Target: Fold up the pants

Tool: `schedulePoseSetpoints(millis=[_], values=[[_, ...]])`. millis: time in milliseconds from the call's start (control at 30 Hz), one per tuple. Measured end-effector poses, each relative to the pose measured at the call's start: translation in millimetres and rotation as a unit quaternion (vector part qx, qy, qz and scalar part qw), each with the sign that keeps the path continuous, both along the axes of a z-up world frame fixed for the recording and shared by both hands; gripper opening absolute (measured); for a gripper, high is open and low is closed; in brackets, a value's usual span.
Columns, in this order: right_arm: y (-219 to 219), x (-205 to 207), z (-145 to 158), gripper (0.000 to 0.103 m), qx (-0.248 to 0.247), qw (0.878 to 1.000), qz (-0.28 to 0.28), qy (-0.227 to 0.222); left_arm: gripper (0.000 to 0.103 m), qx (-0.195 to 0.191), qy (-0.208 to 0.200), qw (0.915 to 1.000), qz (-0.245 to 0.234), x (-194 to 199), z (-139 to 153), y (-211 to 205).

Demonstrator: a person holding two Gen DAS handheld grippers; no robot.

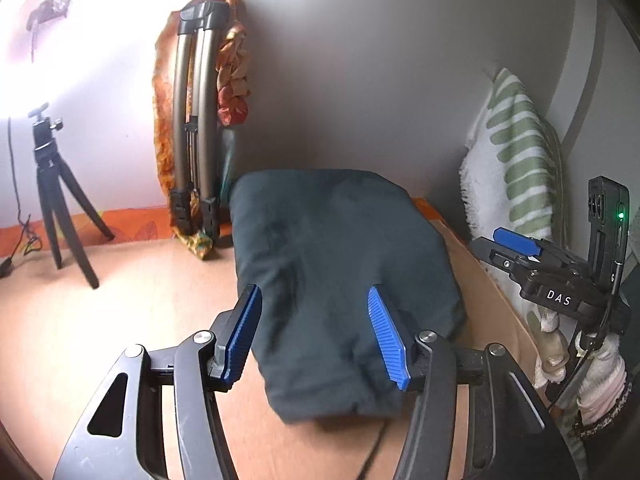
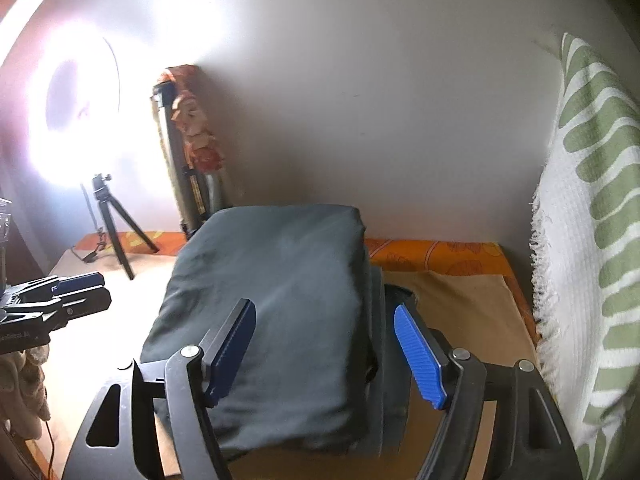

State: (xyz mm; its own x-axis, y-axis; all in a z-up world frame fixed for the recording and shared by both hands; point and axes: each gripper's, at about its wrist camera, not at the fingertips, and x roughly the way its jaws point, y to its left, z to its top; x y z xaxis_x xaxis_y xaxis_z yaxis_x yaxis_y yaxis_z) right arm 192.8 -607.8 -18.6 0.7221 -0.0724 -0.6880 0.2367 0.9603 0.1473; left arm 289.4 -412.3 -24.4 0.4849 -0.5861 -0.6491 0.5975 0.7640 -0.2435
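The dark pants (image 1: 340,248) lie folded into a compact, thick rectangle on the wooden table (image 1: 120,312). My left gripper (image 1: 314,294) hovers above their near end, open, with nothing between its blue pads (image 1: 386,336). In the right wrist view the same pants (image 2: 280,280) fill the middle, with a lower layer sticking out on the right side. My right gripper (image 2: 324,306) stands open above them, pads off the cloth. Each gripper shows in the other's view: the right one (image 1: 516,240) at the right edge, the left one (image 2: 76,284) at the left edge.
A small black tripod (image 1: 52,200) stands at the left. A folded tripod wrapped in orange cloth (image 1: 196,128) leans on the wall behind the pants. A green-striped white towel (image 2: 588,240) hangs at the right. A bright ring light (image 2: 80,92) glares at the left. An orange patterned cloth (image 2: 440,256) lines the table's back edge.
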Motion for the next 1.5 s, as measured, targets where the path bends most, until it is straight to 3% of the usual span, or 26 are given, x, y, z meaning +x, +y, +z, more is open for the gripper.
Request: schedulePoseSetpoints(millis=[267, 700, 833, 933, 1500], values=[[28, -37, 6, 0.081, -0.007, 1.000, -0.006, -0.009, 0.065, 0.000, -0.017, 0.9999, 0.001, -40, 10, 19], [61, -79, 5, 0.087, -0.028, 0.999, -0.026, -0.023, 0.067, -0.002, -0.039, 0.9992, 0.008, -84, 6, 42], [65, -85, 3, 0.091, -0.030, 0.999, -0.032, -0.028, 0.068, 0.004, -0.050, 0.9987, 0.007, -94, 5, 43], [69, -87, 1, 0.091, -0.040, 0.998, -0.032, -0.025, 0.078, 0.009, -0.052, 0.9985, 0.016, -99, 4, 44], [80, -93, -2, 0.093, -0.046, 0.998, -0.031, -0.031, 0.079, 0.030, -0.052, 0.9967, 0.056, -111, -4, 55]])
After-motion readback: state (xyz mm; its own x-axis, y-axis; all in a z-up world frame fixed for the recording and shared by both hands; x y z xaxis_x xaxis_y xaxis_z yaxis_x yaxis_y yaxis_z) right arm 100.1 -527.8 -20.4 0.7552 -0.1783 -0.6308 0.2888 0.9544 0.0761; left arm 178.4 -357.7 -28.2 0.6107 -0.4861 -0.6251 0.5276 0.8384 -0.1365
